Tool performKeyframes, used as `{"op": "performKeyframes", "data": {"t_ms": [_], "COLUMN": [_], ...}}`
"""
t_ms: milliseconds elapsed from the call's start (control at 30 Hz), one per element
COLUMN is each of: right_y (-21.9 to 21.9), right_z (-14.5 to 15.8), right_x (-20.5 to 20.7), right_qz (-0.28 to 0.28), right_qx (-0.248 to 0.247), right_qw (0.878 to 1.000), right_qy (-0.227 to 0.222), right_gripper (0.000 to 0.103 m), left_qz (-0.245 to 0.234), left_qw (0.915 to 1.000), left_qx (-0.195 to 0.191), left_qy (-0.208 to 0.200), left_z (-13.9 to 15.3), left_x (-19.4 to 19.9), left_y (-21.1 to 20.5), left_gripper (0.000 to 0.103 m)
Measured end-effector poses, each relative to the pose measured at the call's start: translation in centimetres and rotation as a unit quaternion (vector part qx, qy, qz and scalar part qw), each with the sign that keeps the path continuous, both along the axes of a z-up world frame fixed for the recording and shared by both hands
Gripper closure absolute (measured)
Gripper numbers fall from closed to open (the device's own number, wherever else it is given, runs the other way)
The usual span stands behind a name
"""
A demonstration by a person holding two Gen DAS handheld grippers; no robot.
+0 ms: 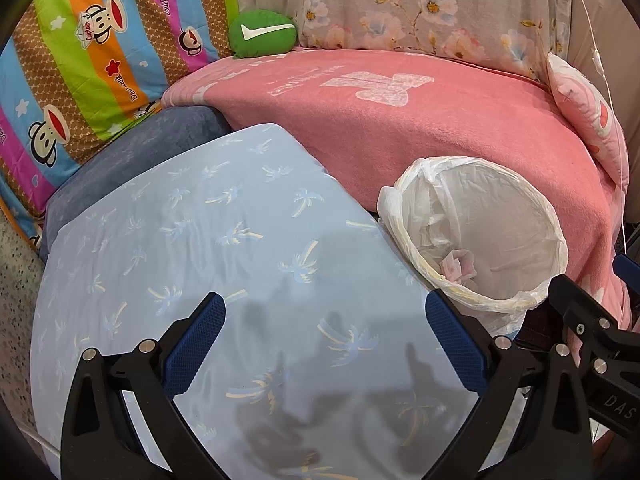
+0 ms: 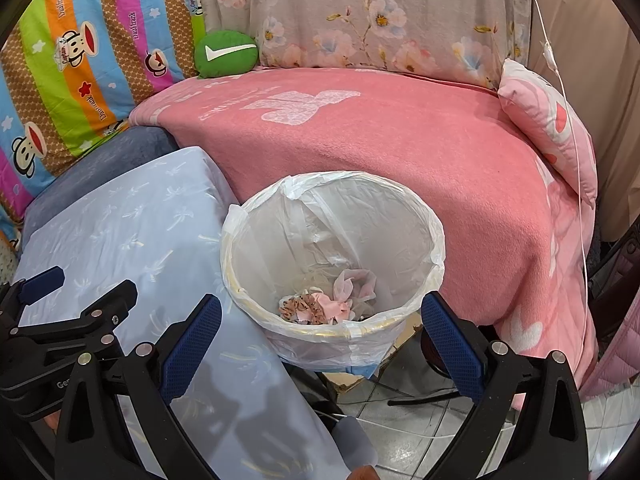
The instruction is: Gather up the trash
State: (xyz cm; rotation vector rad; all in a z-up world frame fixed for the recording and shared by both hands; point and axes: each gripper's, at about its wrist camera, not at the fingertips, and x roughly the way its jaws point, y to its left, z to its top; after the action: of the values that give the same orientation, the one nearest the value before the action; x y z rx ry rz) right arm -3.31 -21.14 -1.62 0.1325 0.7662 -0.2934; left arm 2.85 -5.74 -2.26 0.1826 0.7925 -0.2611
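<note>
My right gripper (image 2: 320, 340) is spread wide and empty, hovering just short of the trash bin (image 2: 332, 252), pointed down into it. My left gripper (image 1: 326, 340) is spread too, nothing between the fingers, hanging over the pale blue palm-print cloth (image 1: 200, 240) beside the bin, which sits off its right fingertip. The bin stands upright, mouth open straight up, white liner (image 2: 400, 216) folded over the rim. Crumpled pink and white scraps (image 2: 332, 300) lie at the bottom. Behind the bin runs the pink blanket (image 2: 380, 140); a green cushion (image 2: 226, 54) sits well beyond the bin.
</note>
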Motion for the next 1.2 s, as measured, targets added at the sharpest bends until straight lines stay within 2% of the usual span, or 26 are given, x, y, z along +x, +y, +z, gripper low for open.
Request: {"op": "performKeyframes", "data": {"t_ms": [1200], "right_y": [-0.24], "right_z": [-0.18], "right_x": [-0.4], "right_qz": [-0.004], "right_qx": [0.001], "right_qw": [1.0], "right_qy": [0.0], "right_gripper": [0.006], "left_qz": [0.0], "left_qw": [1.0], "left_qx": [0.002], "left_qy": [-0.004], "left_z": [0.23], "left_x": [-0.18], "left_y": [-0.51], "left_gripper": [0.007]}}
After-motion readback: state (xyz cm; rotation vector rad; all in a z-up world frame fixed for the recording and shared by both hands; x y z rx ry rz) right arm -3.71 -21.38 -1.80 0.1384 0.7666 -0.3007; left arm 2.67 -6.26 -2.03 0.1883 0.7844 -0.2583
